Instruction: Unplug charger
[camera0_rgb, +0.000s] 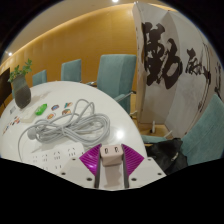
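A white charger (111, 155) with two small ports on its face sits low in the centre of the frame, caught between the gripper's (110, 160) jaws, whose magenta pads (92, 158) press against both of its sides. Just left of it, a white power strip (55, 157) lies along the edge of the round white desk (25, 135). A coiled grey cable (72, 124) rests on the desk beyond the jaws. A potted plant (21, 88) stands at the left of the frame, teal chairs (115, 72) line the far side, and a calligraphy banner (180, 70) hangs at upper right.
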